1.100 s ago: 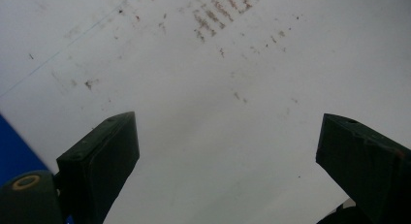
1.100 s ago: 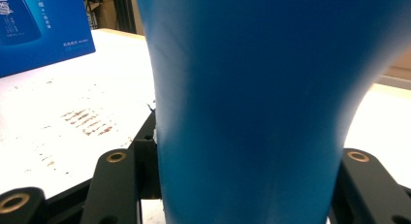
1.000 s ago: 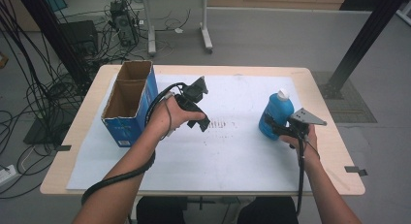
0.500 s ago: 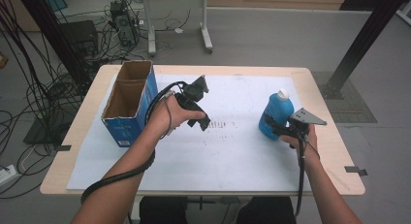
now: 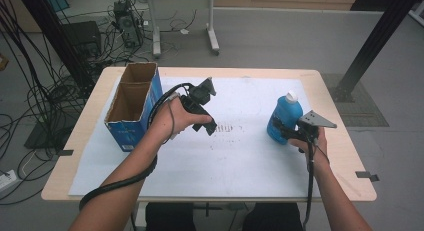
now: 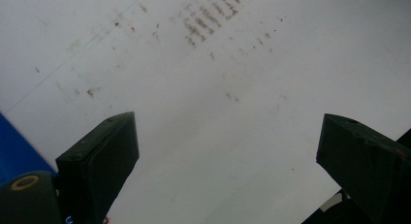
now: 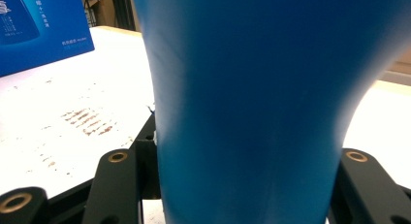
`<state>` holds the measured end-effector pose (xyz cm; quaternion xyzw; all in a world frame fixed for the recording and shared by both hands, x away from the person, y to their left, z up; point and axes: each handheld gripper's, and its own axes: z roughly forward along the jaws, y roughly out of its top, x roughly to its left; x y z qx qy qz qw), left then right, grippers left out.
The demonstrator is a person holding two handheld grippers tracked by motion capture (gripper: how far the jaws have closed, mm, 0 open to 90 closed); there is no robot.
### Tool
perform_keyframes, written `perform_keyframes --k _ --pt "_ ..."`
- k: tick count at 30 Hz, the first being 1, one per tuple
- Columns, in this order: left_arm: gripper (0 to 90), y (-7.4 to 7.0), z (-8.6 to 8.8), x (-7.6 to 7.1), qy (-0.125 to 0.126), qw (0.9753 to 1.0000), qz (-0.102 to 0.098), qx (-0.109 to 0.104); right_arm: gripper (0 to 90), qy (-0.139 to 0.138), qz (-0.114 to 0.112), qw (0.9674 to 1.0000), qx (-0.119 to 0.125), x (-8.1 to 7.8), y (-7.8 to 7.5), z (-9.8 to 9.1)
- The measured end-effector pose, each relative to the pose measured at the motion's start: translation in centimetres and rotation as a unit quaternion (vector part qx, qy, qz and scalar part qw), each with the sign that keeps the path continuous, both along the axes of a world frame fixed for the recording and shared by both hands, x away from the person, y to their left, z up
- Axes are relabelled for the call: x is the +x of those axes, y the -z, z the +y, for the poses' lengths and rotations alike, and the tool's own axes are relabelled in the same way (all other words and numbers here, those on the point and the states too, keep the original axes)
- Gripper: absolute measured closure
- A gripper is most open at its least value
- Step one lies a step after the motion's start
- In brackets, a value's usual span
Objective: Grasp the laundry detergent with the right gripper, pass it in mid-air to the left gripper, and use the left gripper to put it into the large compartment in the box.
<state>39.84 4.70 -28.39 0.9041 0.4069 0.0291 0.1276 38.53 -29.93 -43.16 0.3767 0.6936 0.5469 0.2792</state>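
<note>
- The blue bottle (image 5: pixel 284 122) stands upright with its white cap on top, on the white sheet (image 5: pixel 240 161) near the right edge of the table (image 5: pixel 345 176), roughly halfway between the far and near edges.
- The right gripper (image 5: pixel 283 132) is clamped on the lower part of that bottle from the near-right side. In the right gripper view the blue body (image 7: pixel 252 112) sits snug between the two black jaws, one pressed to each side.
- The grey three-cornered plate on top of the right gripper sticks out toward the right edge, and the cable runs back along the person's forearm to the near edge.
- The left gripper (image 5: pixel 210 125) is held above the sheet around the middle of the table, a bit toward the left, pointing down and to the right.
- Its jaws stand wide apart with nothing between them — the left gripper view looks down at bare white sheet (image 6: pixel 218 112) with some brownish smudges (image 6: pixel 203 20).
- Those same smudge marks (image 5: pixel 227 127) lie on the sheet just beside the left gripper's tips, between the two grippers.
- An open cardboard box (image 5: pixel 132 106) with blue sides stands near the far-left corner, just left of the left hand (image 5: pixel 172 122). It has two compartments; what's inside I can't tell.
- The two grippers are well apart — the bottle is on the right, the box on the left.
</note>
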Motion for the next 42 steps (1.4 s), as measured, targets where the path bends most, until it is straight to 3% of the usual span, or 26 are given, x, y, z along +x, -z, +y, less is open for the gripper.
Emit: perform_keyframes --k 11,21,28,34,35,38,42 --pt "8.0 -1.7 -0.4 0.5 0.032 0.9994 -0.015 0.001 44.6 -0.034 0.012 0.9993 0.011 0.0 -1.4 0.3" --pt "7.8 -3.8 -0.5 0.3 0.062 0.9976 -0.031 0.007 44.6 -0.079 0.026 0.9964 0.017 0.1 -2.9 0.2" --pt "7.8 -5.3 -0.6 0.1 0.093 0.9950 -0.036 0.008 44.6 -0.123 0.034 0.9917 0.018 0.0 -3.9 0.2" --pt "8.2 -6.9 -0.5 -0.2 0.117 0.9916 -0.052 -0.014 44.6 -0.151 0.038 0.9874 0.028 -0.3 -4.7 0.5" --pt "8.3 -7.4 -0.6 -0.4 0.132 0.9894 -0.058 -0.016 44.6 -0.166 0.043 0.9848 0.030 -0.4 -5.0 0.7" --pt "8.3 -7.9 -0.7 -0.6 0.140 0.9882 -0.061 -0.019 44.6 -0.179 0.044 0.9824 0.030 -0.5 -5.2 0.9" --pt "8.3 -8.5 -1.0 -1.1 0.164 0.9844 -0.061 -0.013 44.5 -0.213 0.045 0.9752 0.037 -0.8 -5.7 1.4"
